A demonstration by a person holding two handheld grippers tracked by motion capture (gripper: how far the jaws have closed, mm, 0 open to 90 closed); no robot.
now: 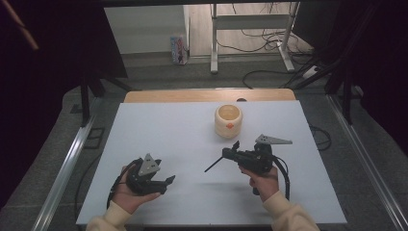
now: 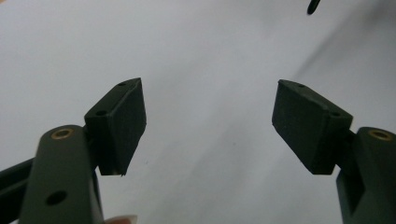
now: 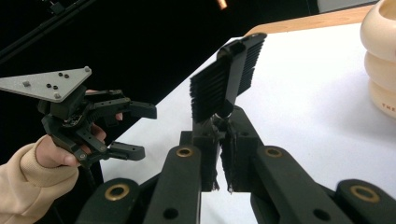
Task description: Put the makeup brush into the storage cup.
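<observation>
A black brush with dark bristles stands between the jaws of my right gripper, which is shut on its stem. From above, the brush's thin handle slants down and left from the right gripper at the table's middle right. A cream ribbed pot stands just beyond it, and its side is also visible. My left gripper rests open and empty at the front left, above the bare white tabletop. From the right gripper view, the left gripper has its jaws apart.
The white table sheet has a wooden strip along its far edge. Dark curtains flank both sides. Metal rails, cables and a desk frame lie on the floor beyond.
</observation>
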